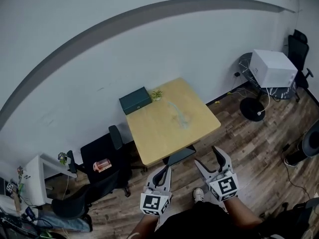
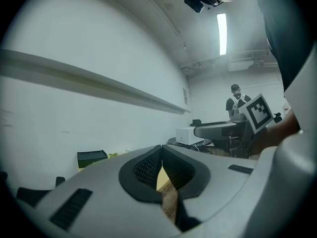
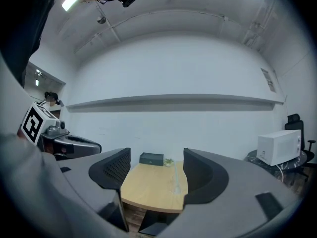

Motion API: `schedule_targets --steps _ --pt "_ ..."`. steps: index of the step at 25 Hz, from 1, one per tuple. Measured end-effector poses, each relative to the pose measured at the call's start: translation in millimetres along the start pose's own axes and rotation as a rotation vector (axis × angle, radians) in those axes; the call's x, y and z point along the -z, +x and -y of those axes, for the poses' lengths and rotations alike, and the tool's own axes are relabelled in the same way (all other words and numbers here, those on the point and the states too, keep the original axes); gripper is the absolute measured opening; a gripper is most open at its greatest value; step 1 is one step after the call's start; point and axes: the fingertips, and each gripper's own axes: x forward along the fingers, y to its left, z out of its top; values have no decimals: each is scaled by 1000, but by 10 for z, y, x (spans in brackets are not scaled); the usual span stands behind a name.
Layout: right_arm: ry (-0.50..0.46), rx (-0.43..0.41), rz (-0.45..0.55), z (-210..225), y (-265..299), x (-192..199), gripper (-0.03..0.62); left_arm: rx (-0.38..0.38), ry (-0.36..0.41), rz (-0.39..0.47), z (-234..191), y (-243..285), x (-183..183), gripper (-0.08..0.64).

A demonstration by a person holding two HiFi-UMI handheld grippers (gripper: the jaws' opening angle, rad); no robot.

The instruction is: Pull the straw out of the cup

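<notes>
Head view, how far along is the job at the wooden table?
Nothing looks done. The left gripper, shut, and the right gripper, open, hang short of the table, both empty. A faint clear shape on the tabletop is too small to identify. Remaining: reach the table, grip, pull.

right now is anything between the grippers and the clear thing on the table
A chair at the table's near edge stands between the left gripper, the right gripper and the clear thing; nothing else does.
</notes>
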Motion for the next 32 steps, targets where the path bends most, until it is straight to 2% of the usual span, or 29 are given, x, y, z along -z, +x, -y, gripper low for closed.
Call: schedule_targets --steps 3,13,20,25,32 --pt "2 -48 2 148 180 25 337 -40 -11 -4 -68 213 -6 20" --pt "26 -137 -74 701 633 145 337 -94 -6 -37 -78 891 37 20" --pt "44 -196 -70 745 933 237 333 -97 10 -58 -129 1107 82 20" --pt "46 -225 -92 746 1182 367 333 -125 -13 -63 -349 1203 168 20" --pt "32 -240 -88 770 1693 299 334 -137 -24 -42 -740 1451 194 20"
